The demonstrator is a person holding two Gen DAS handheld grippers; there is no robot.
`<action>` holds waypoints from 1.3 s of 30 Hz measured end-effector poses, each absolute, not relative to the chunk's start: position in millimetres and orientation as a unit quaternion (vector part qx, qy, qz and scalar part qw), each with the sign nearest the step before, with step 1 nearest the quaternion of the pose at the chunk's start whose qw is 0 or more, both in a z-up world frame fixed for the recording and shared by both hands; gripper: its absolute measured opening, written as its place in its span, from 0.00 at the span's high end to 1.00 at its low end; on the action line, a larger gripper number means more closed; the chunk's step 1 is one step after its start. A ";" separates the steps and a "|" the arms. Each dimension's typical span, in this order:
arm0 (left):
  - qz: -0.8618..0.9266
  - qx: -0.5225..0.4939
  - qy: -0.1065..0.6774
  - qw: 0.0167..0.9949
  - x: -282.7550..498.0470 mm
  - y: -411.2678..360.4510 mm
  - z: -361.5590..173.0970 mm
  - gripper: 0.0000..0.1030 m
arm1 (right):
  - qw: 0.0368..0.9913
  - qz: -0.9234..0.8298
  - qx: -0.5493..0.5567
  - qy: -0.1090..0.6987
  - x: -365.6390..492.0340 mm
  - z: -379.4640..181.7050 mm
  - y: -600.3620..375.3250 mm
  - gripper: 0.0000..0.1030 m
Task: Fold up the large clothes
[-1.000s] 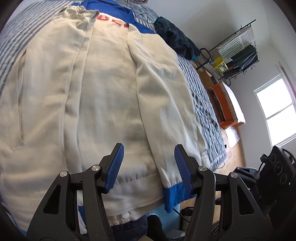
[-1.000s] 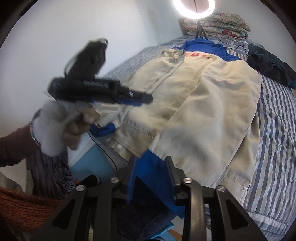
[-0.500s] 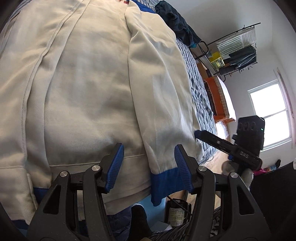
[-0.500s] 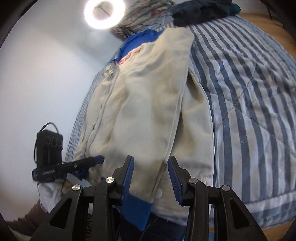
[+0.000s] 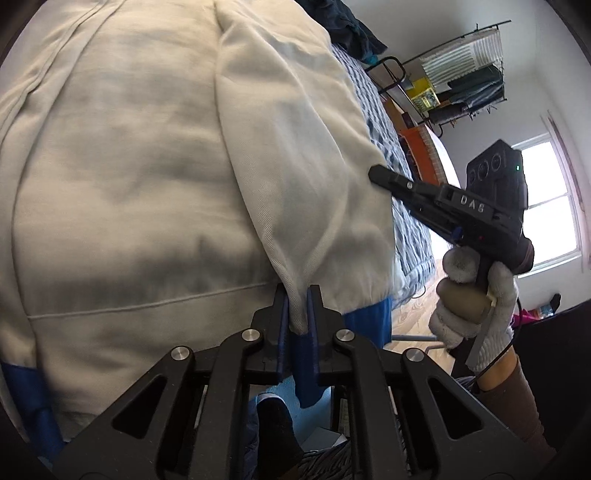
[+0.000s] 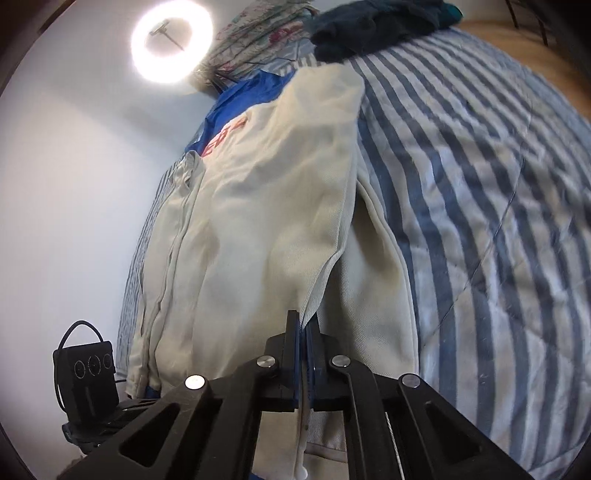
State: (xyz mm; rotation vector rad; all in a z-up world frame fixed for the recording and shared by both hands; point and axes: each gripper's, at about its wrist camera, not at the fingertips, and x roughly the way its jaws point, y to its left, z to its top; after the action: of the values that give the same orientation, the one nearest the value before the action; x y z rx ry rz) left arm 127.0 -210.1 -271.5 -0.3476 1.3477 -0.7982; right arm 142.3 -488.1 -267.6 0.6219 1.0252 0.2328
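One cream jacket (image 5: pixel 147 166) with blue trim lay spread on the striped bed (image 6: pixel 480 184), filling the left and centre of both views. The left gripper (image 5: pixel 297 314) had its fingers clamped on the jacket's sleeve cuff at lower centre. The right gripper (image 6: pixel 303 343) had pinched shut on the jacket's thin edge, while one dark garment (image 6: pixel 376 26) sat at the upper right.

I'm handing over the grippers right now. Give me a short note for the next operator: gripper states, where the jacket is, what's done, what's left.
Left gripper: shut on the sleeve just above its blue cuff.
Right gripper: shut on a cream fabric edge of the jacket.
Jacket lies spread on the striped bedspread, blue collar at the far end.
Done: both grips set.
Left: all the folding; no fold shows yet.
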 end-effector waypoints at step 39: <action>-0.362 -0.078 0.495 0.786 158.0 -245.7 -190.8 0.93 | 0.800 0.082 0.337 0.489 61.1 -295.5 -543.6 0.37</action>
State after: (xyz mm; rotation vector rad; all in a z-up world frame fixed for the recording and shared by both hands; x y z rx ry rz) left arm 158.0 -245.7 -190.8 -0.1671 1.0682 -0.7800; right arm 61.1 -543.6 -295.5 0.7238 1.0481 0.1755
